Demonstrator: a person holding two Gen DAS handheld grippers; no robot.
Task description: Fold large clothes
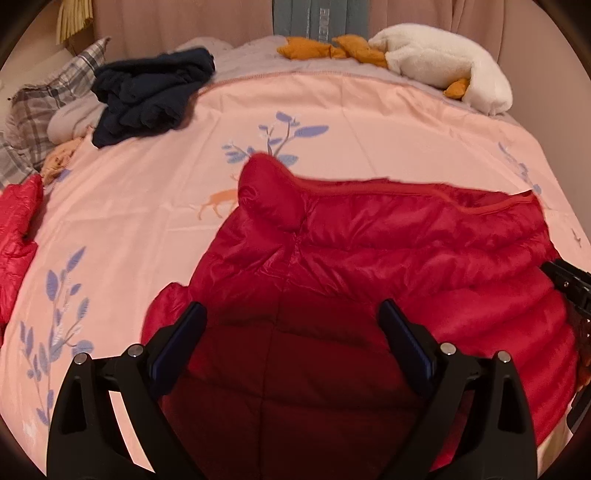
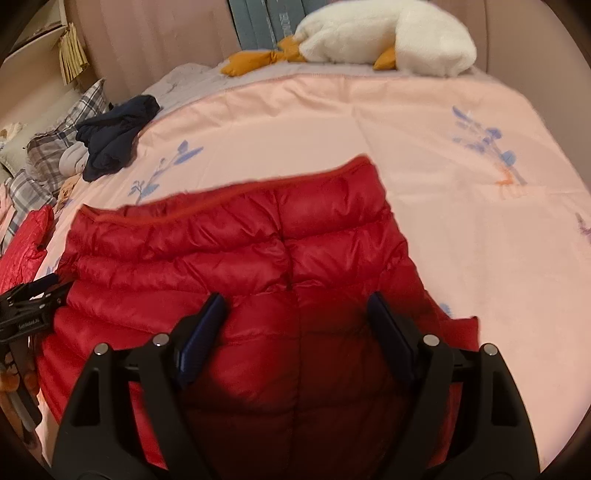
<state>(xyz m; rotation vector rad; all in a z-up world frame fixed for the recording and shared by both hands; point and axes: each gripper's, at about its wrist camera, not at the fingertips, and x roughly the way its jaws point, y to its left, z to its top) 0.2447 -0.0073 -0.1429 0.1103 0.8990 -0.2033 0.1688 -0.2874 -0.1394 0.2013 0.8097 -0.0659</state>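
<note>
Red quilted puffer jacket (image 1: pixel 369 266) lies spread on the near part of the pink bedsheet printed with blue leaves and an orange deer (image 1: pixel 155 192), roughly flat, zipper edge along its far side, one puffy sleeve or collar lump sticking up at far left. Folding looks barely begun: body laid out, no clear fold over yet (hard to say if it is halved already). Left: sleeves in, then fold the body.

Left gripper (image 1: pixel 291 314) hovers over the jacket's near-left part, jaws spread wide, nothing pinched. Right gripper (image 2: pixel 295 306) hovers over the near-right part, jaws also apart, empty; fabric sits below both, not clamped.

Surface: a soft bed, sheet mostly smooth. Far left: crumpled dark navy garment (image 1: pixel 147 88) beside grey plaid pillows (image 1: pixel 48 96). Far right: white plush goose toy with orange feet (image 1: pixel 443 62). Another red shiny garment (image 1: pixel 18 221) at the left edge. Pinkish padded headboard wall (image 1: pixel 184 18) behind.
</note>
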